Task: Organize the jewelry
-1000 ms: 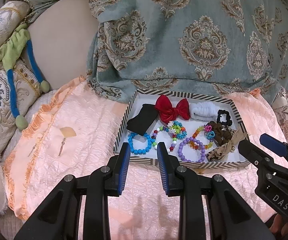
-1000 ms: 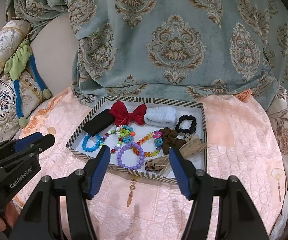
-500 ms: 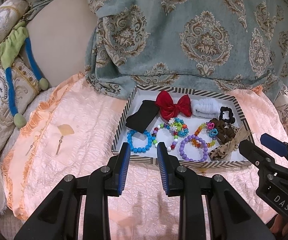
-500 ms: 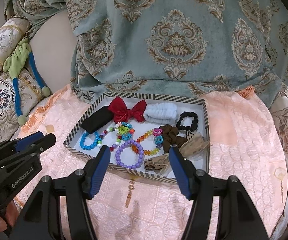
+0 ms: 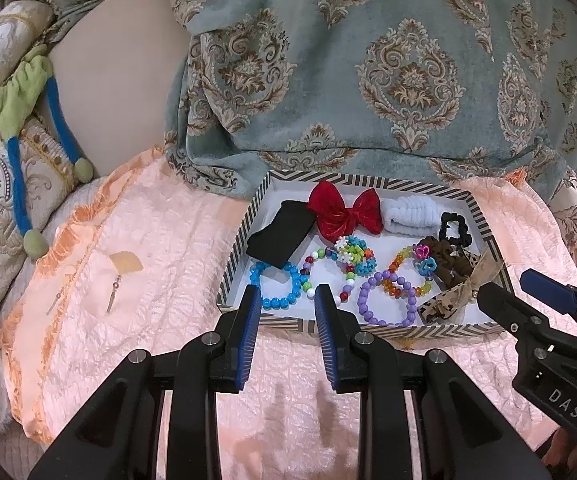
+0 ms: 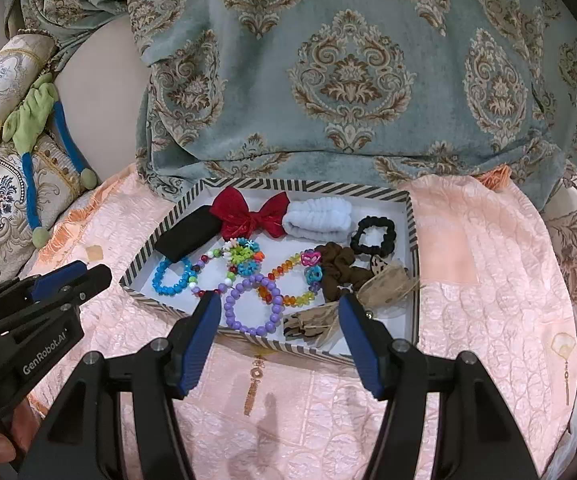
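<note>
A striped tray (image 5: pixel 328 325) lies on the pink quilt (image 5: pixel 160 240). It holds a red bow (image 5: pixel 344 212), a black band (image 5: pixel 280 234), a white scrunchie (image 5: pixel 412 216), a blue bead bracelet (image 5: pixel 276 284), a purple bracelet (image 6: pixel 252 304), a brown scrunchie (image 6: pixel 338 268) and a leopard bow (image 5: pixel 448 300). My left gripper (image 5: pixel 287 292) hovers before the tray's near left rim, its jaws a narrow gap apart and empty. My right gripper (image 6: pixel 279 298) hovers before the near rim, open wide and empty. A gold earring (image 6: pixel 253 384) lies on the quilt under it.
More earrings lie loose on the quilt: a fan-shaped pair (image 5: pixel 120 276) left of the tray and one (image 6: pixel 564 360) far right. A teal patterned cushion (image 5: pixel 368 80) rises right behind the tray. Embroidered pillows and a green-and-blue toy (image 5: pixel 24 120) sit at the left.
</note>
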The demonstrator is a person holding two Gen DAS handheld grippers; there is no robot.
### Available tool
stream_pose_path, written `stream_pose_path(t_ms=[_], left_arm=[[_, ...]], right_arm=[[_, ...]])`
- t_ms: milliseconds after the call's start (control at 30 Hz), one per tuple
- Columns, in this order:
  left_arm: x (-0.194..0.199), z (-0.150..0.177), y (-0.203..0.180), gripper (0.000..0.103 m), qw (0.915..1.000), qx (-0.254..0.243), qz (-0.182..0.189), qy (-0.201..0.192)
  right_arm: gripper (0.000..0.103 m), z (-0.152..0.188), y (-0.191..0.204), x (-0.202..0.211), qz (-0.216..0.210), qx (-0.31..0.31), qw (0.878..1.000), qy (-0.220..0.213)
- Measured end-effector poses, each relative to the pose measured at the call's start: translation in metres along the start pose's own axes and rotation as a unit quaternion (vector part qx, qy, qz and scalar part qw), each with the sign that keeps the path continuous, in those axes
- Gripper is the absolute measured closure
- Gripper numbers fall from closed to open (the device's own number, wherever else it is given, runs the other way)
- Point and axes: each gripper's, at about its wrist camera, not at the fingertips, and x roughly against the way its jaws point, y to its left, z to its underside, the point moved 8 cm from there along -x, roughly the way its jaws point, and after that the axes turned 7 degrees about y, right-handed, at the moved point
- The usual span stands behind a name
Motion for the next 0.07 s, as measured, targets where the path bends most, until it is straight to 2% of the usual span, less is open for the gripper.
stream_pose_path(t_ms=[67], left_arm=[[0.0000, -0.0002, 0.0006, 0.092, 1.0000, 0.000, 0.000, -0.001]], right_arm=[[0.039, 0.0000, -0.0014, -0.0013, 0.000, -0.001, 1.000, 0.001]])
